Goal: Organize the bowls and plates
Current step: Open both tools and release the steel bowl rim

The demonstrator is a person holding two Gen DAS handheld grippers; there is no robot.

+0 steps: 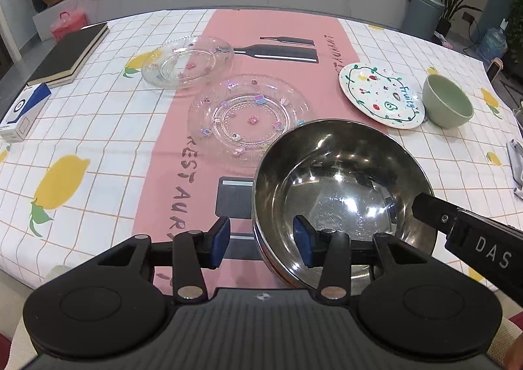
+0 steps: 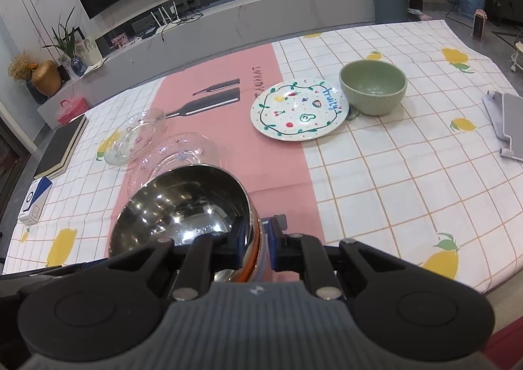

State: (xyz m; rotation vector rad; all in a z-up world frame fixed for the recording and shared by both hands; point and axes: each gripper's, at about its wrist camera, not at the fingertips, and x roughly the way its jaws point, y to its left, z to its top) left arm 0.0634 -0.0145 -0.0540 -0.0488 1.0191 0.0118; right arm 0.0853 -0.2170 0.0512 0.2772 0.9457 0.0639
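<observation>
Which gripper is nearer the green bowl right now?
Right. The right gripper is clamped on the steel bowl's rim on the side toward the green bowl; the left gripper straddles the opposite rim, open.

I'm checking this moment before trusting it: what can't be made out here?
- Steel bowl: near rim hidden, left wrist view, by the left gripper.
- Same bowl's underside: right wrist view, hidden behind the right gripper.
- Far glass plate: right wrist view, pattern too small.
</observation>
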